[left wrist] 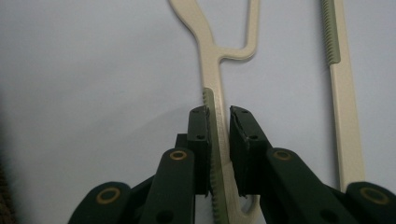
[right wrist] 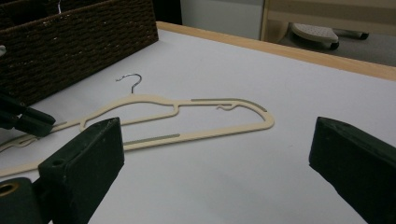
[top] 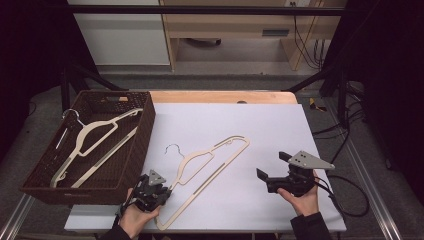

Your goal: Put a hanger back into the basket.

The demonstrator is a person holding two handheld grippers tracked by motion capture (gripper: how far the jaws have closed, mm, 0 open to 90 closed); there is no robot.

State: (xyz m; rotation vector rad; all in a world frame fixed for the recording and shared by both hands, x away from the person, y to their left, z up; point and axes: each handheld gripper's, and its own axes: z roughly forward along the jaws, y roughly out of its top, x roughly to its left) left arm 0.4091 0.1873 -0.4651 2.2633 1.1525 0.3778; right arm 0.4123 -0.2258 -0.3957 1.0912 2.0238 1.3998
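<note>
Your left gripper (left wrist: 218,122) has its jaws nearly closed around the hanger (left wrist: 216,84). The left pad sits against the ribbed strip on the hanger's shoulder arm; on the right side a thin gap still shows between pad and plastic, so I can't tell if it's a firm clamp yet. In the high view that gripper (top: 151,189) is at the near-left part of the board (top: 260,125), over the hanger's (top: 202,172) lower end, with your left hand (top: 135,217) behind it.

The hanger is cream, with a metal hook (top: 173,148) pointing toward the far side. It lies flat on the board, running diagonally from near-left to far-right, its near end close to the board's front edge. In the right gripper view it (right wrist: 187,119) lies across the middle, hook (right wrist: 130,80) up toward the basket (right wrist: 84,44).

Your right gripper (top: 272,167) is wide open with nothing between the jaws. It's held in your right hand (top: 301,200) at the near-right of the board, well apart from the hanger and aimed left toward it. In its own view (right wrist: 215,154) both jaws frame bare board.

The basket (top: 135,150) is dark wicker, just left of the board, touching or nearly touching its edge. A second hanger (top: 95,145) lies inside it, also diagonal.
</note>
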